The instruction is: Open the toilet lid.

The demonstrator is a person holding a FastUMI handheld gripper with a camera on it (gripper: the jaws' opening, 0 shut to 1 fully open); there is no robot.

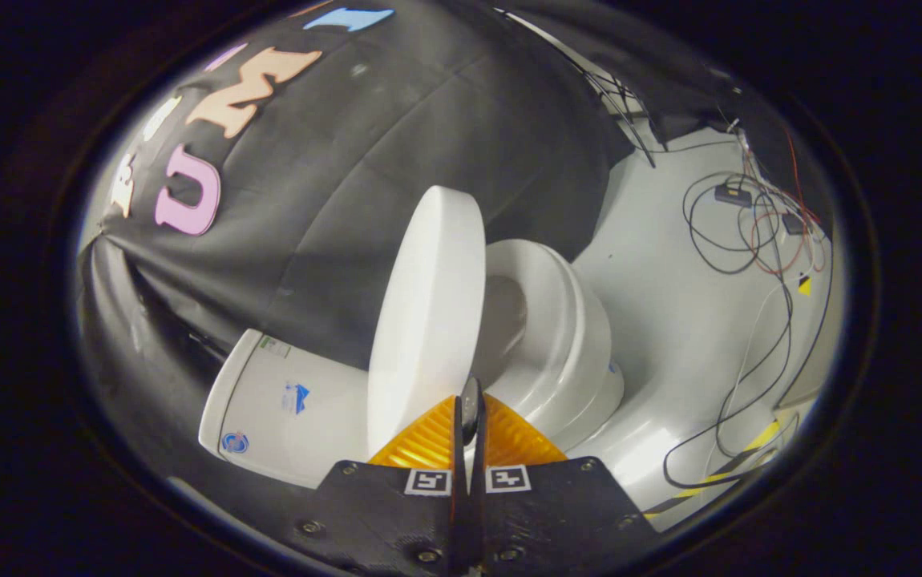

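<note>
Tool [467,417] fingers closed together, touching raised toilet lid's [429,312] edge.

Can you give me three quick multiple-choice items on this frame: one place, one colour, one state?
1. Where is the gripper?
A. On the tank
B. At the raised lid's edge
C. Down among the floor cables

2. What colour is the toilet lid?
A. White
B. Black
C. Blue

3. How does the lid stand?
A. Flat on the seat
B. Lifted well off the seat
C. Removed, lying on the floor

Key: 1 B, the fingers are closed together with the lid's rim nipped between their tips; 2 A, it matches the white bowl and tank; 3 B, the seat opening shows beyond the tilted-up lid.
</note>
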